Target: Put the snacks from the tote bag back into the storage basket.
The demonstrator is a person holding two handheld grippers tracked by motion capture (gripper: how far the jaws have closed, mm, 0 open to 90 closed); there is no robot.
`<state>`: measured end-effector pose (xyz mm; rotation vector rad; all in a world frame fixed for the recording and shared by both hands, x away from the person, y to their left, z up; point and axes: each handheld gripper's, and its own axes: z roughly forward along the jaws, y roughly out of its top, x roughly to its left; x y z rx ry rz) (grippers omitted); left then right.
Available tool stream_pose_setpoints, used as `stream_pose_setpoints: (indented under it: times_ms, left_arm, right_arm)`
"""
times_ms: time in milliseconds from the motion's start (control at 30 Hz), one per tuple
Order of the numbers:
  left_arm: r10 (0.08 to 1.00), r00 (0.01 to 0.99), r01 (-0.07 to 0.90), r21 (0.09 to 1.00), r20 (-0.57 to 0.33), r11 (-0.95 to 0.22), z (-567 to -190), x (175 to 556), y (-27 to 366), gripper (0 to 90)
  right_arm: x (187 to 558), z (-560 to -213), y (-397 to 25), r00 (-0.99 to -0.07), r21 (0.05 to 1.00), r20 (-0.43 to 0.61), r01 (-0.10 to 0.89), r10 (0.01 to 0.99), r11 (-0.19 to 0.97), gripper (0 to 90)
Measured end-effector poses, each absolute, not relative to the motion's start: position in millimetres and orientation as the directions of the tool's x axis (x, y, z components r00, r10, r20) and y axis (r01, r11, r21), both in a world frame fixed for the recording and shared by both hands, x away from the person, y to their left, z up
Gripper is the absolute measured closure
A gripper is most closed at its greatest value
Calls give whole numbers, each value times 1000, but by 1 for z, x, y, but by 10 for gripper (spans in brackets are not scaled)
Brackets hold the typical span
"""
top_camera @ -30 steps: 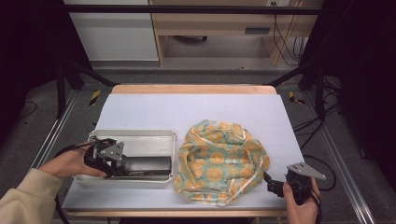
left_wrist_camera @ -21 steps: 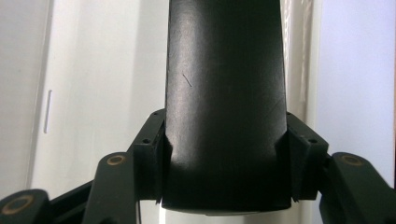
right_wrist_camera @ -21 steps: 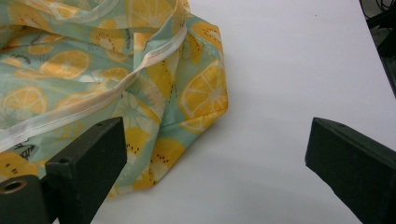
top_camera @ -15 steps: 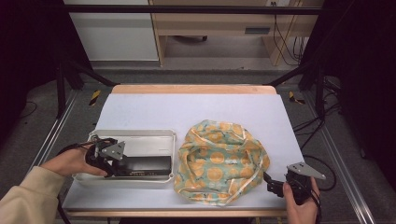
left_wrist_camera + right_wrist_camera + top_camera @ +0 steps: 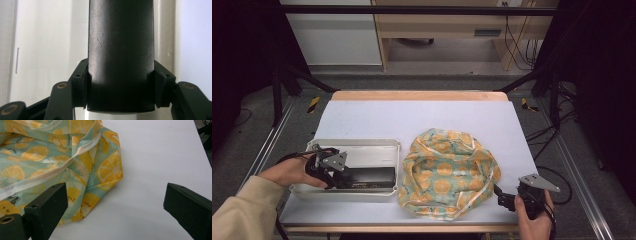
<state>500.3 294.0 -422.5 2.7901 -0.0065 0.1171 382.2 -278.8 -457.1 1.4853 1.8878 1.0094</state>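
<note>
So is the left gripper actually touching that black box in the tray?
Touching. In the left gripper view the left gripper has both jaws pressed flush against the sides of the black box, with no gap, over the white tray.

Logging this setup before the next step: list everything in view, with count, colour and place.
black box: 1, black, lying in the tray, clamped between the left jaws
tray: 1, white, near-left part of the table
bag: 1, teal cloth with yellow lemon print and pale trim, crumpled right of the tray
table: 1, pale top with a wooden far edge
left hand-held gripper: 1, black, over the tray's left end, shut on the black box
right hand-held gripper: 1, black, at the near-right table edge beside the bag, jaws wide open
hands: 2, left in a cream sleeve, right
</note>
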Motion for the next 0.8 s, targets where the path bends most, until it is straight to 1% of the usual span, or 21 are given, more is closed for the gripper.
stream_pose_setpoints:
  times_ms: [800]
  left_arm:
    - [3,996,-27,340,88,-940,-423,502,294,420]
  right_arm:
    - [382,-458,-278,-260,812,36,571,965,124,58]
